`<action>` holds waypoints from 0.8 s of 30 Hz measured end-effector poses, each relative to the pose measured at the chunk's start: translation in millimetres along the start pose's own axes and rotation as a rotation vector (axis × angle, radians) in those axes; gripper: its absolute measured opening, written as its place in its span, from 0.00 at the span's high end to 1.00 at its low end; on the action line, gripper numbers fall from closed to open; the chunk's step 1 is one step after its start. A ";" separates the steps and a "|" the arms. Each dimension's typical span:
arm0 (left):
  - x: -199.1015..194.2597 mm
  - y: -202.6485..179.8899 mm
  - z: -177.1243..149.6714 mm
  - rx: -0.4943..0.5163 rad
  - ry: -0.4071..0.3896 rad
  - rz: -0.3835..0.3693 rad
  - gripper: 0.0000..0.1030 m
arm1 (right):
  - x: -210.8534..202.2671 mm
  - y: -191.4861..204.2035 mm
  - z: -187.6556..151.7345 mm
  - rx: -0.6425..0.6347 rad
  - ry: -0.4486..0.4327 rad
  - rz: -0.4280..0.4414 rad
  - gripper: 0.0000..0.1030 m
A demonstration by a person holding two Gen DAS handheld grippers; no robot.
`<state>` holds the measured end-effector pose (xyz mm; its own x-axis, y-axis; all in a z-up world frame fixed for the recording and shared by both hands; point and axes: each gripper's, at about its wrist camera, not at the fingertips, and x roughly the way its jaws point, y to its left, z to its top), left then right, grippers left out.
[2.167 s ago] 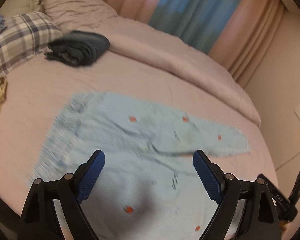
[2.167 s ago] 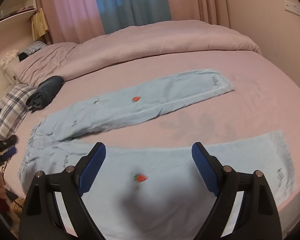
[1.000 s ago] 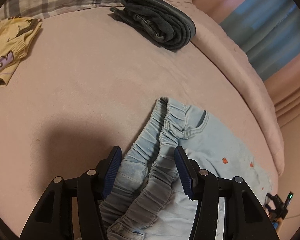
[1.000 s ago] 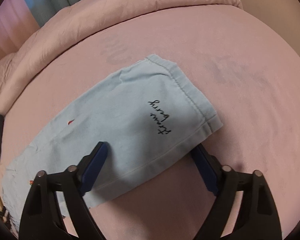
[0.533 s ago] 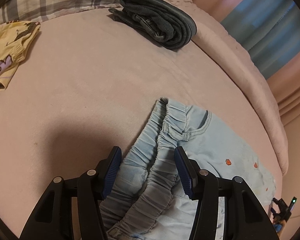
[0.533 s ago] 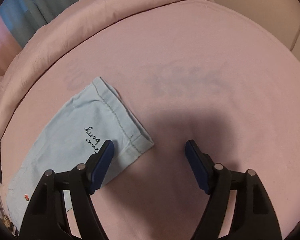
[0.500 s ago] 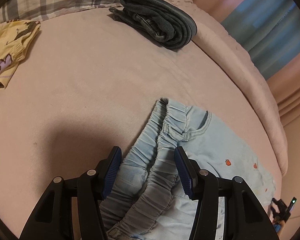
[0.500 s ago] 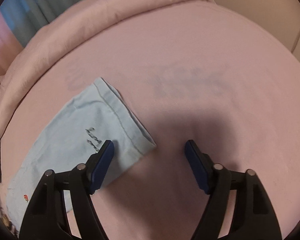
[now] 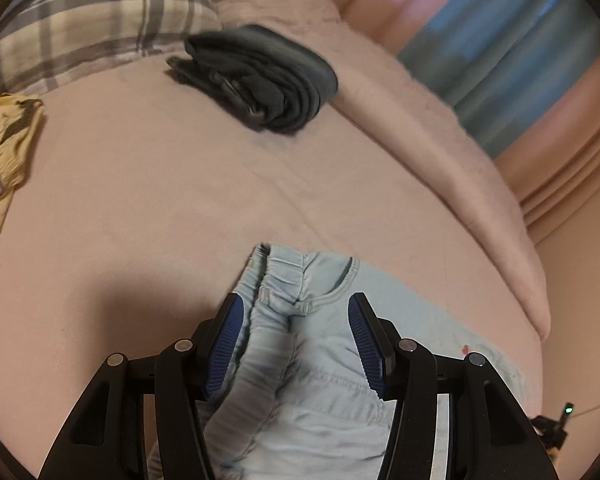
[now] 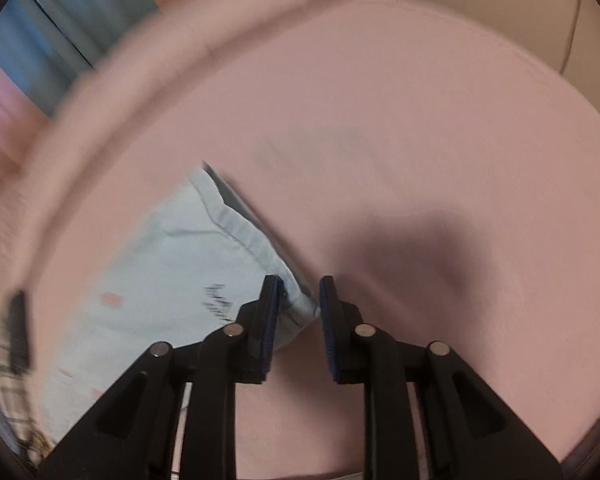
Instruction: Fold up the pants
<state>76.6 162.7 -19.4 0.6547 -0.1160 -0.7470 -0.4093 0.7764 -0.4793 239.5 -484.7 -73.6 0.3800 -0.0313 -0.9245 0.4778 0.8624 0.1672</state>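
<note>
Bare bed (image 10: 420, 140) ahead of your right gripper (image 10: 298, 300), jaws just reopened slightly, clamped on pale-blue pants (image 10: 172, 272) hem corner. Your left gripper (image 9: 296, 320) clamps bunched waistband.

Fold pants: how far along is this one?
Done: light blue denim pants lie spread on the pink bed. In hand: left gripper clamps the bunched waistband; right gripper, jaws just closed in, pinches a leg hem corner. Left: apparently every fold.

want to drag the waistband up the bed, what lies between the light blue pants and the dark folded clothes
Only bare pink bedsheet lies between the light blue pants and the dark folded clothes, as the left wrist view shows.
</note>
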 end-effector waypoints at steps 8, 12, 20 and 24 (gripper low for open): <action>59.3 -6.5 28.4 0.021 0.117 0.112 0.47 | -14.0 56.1 63.7 -0.022 -0.137 0.033 0.22; 73.8 -3.8 19.5 0.052 0.150 0.151 0.47 | 18.0 79.8 84.2 -0.036 -0.107 0.066 0.22; 76.3 10.7 20.8 -0.008 0.161 0.064 0.45 | 55.8 94.9 71.2 -0.165 -0.134 -0.053 0.21; 74.9 6.1 20.2 -0.011 0.146 0.061 0.45 | 57.8 104.8 77.6 -0.167 -0.141 -0.065 0.36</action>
<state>135.9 171.2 -69.0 0.5296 -0.1585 -0.8333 -0.4531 0.7777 -0.4358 373.0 -435.3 -82.9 0.4653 -0.1492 -0.8725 0.3711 0.9278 0.0392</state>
